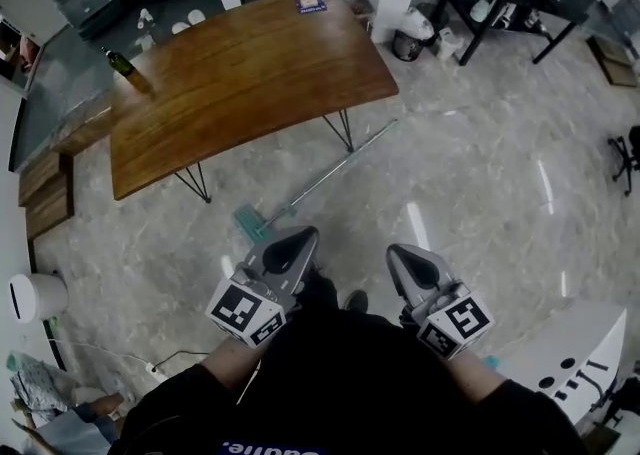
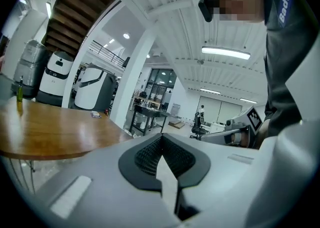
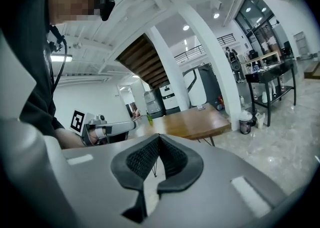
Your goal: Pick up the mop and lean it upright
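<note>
both tools are empty. left tool (image 1: 297,242) has its jaws pressed together w/ nothing between them (its own view shows the dark pads meeting at the tip), and right tool (image 1: 409,261) reads the same in its view: pads together, only floor and desk beyond.

the mop (image 1: 322,176) lies flat on the floor (image 1: 480,173) in front of the person, not touched by either tool. its mop head (image 1: 251,223), a flat pale-green pad, is the near end, just beside the left tool's tip and a bit to its left in the head view. the handle (image 1: 345,158) runs away diagonally, near-left to far-right, passes close by a hairpin leg (image 1: 346,130) of the wooden desk (image 1: 240,83) and ends on open floor off the desk's right edge.

so the long axis slants across both tools' line of pointing, not along it. left tool is clearly nearer, esp. to the head end; right tool is well apart from the head, and the handle's mid part lies ahead of it and to its left. my guess: jaws must spread first, then left takes the low end of the handle near the head and right reaches fwd for a spot further up, since tipping a long pole upright prob needs two spaced grips.
</note>
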`<state>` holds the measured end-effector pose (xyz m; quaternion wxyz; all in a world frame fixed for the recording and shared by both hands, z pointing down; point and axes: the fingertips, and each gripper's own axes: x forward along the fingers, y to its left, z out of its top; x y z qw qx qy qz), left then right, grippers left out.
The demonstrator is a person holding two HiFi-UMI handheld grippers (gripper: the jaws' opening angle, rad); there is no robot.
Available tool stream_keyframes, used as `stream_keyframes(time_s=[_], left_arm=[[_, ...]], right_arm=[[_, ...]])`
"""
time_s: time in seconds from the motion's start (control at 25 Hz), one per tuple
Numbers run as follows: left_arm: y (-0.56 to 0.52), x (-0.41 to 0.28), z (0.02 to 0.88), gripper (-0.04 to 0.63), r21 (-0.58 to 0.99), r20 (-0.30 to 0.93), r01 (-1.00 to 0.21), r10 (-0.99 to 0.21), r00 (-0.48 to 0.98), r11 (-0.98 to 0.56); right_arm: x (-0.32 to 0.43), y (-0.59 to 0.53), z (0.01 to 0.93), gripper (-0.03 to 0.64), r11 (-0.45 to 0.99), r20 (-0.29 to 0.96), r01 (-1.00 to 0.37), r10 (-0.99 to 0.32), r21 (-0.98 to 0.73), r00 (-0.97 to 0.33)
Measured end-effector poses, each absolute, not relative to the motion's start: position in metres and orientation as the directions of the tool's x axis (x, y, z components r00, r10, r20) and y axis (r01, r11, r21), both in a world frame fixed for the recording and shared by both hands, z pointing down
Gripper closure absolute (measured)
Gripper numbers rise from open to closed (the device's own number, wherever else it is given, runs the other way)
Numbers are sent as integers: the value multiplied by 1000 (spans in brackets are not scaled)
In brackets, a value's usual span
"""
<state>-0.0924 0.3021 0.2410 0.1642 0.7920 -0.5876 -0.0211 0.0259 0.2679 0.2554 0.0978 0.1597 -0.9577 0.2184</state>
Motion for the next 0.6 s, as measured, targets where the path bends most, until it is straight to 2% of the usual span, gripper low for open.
stream_keyframes(time_s=[0.28, 0.6], left_arm=[[239, -163, 287, 577, 304, 194, -909, -916, 352, -285], [186, -183, 398, 575, 263, 332, -925, -875, 352, -273]], right_arm=[[-33, 217, 269, 612, 809, 294, -442, -346, -387, -891], [-38, 174, 339, 612, 793, 344, -463, -340, -396, -875]])
